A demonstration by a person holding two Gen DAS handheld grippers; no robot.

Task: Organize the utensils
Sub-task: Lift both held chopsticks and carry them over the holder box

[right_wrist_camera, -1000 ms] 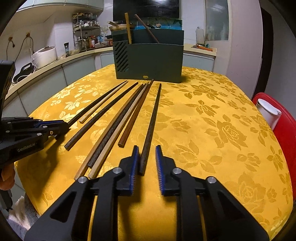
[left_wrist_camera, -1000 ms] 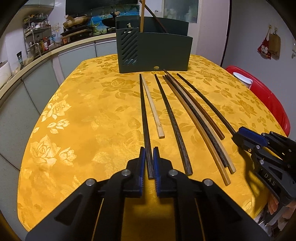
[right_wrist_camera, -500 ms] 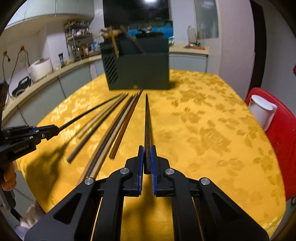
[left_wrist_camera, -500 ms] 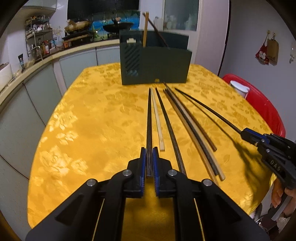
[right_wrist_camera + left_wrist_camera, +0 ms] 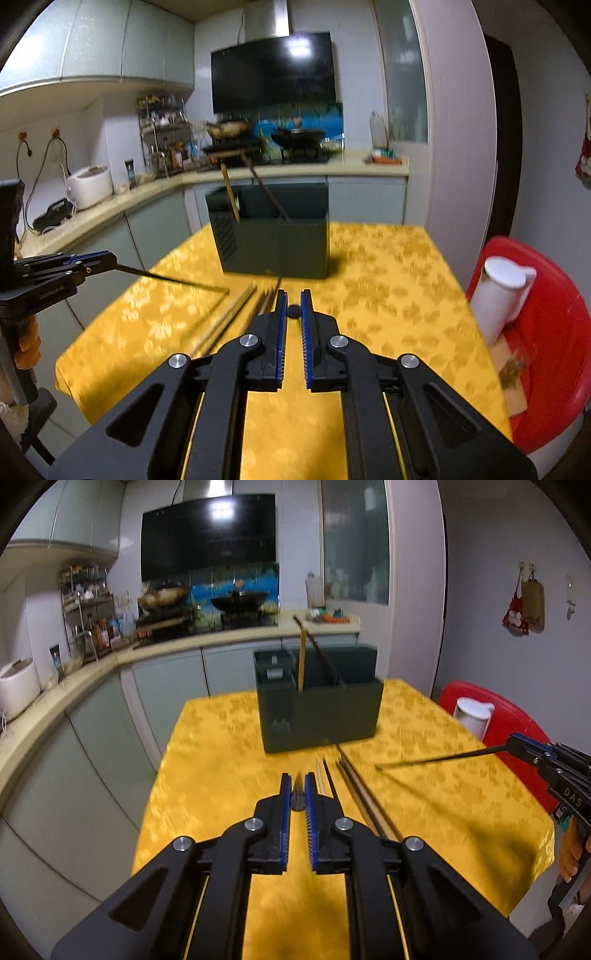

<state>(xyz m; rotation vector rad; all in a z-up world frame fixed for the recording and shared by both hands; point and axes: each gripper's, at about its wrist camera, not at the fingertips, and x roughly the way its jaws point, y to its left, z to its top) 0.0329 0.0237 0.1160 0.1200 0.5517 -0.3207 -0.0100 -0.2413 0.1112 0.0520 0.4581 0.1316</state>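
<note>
My left gripper is shut on a dark chopstick that points straight ahead, seen end-on. It also shows in the right wrist view, where its chopstick hangs over the table. My right gripper is shut on another dark chopstick, also end-on; in the left wrist view that chopstick reaches left above the cloth. Several chopsticks lie on the yellow tablecloth. The dark green utensil holder stands at the far end with two chopsticks in it.
A red stool with a white lidded cup stands right of the table. Kitchen counters with appliances run along the left and back. The table's near edge lies below both grippers.
Both grippers have lifted their chopsticks off the table and tilted level, so the sticks now point forward toward the holder. The right gripper closed on its chopstick during the last second.
</note>
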